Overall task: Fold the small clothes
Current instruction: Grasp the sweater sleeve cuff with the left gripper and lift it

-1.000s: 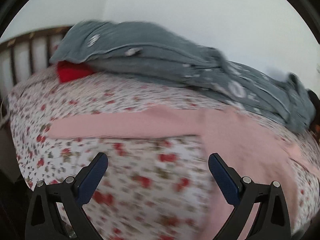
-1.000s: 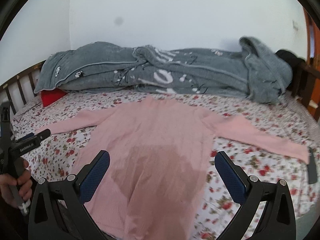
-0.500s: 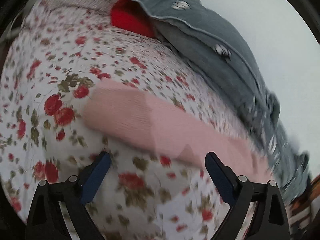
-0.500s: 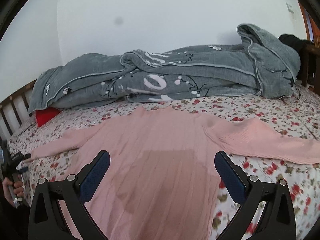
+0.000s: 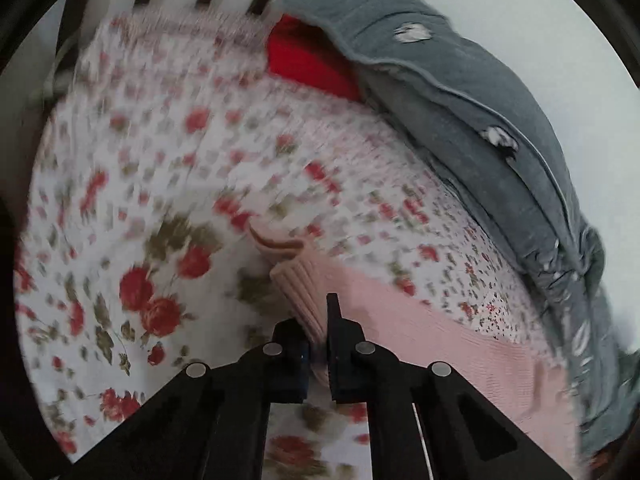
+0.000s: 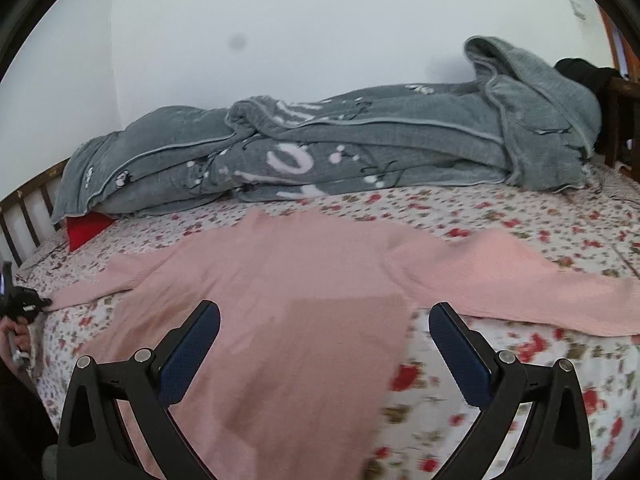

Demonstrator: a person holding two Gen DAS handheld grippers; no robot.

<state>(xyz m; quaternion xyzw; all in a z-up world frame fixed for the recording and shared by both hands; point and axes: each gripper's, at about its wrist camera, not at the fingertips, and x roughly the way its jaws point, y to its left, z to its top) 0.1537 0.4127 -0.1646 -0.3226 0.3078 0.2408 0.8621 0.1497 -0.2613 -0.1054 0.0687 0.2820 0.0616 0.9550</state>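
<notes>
Pink sweater [image 6: 280,320] lies flat on the bed [image 6: 520,380], front side down or up I cannot tell, with both sleeves spread out to the sides. The bed has a white sheet with red flowers. The left tongs [image 5: 318,332] are squeezed tight on the cuff end of one sleeve [image 5: 296,280], and the ribbed cuff sticks out past the tips. In the right view those left tongs [image 6: 36,302] show small at the far left edge, with a hand [image 6: 14,332] holding them. The right tongs [image 6: 324,344] are wide open over the sweater's lower part and hold nothing. A grey blanket [image 6: 340,152] is bunched along the wall behind the sweater. A red pillow [image 6: 84,230] peeks out from under it.
</notes>
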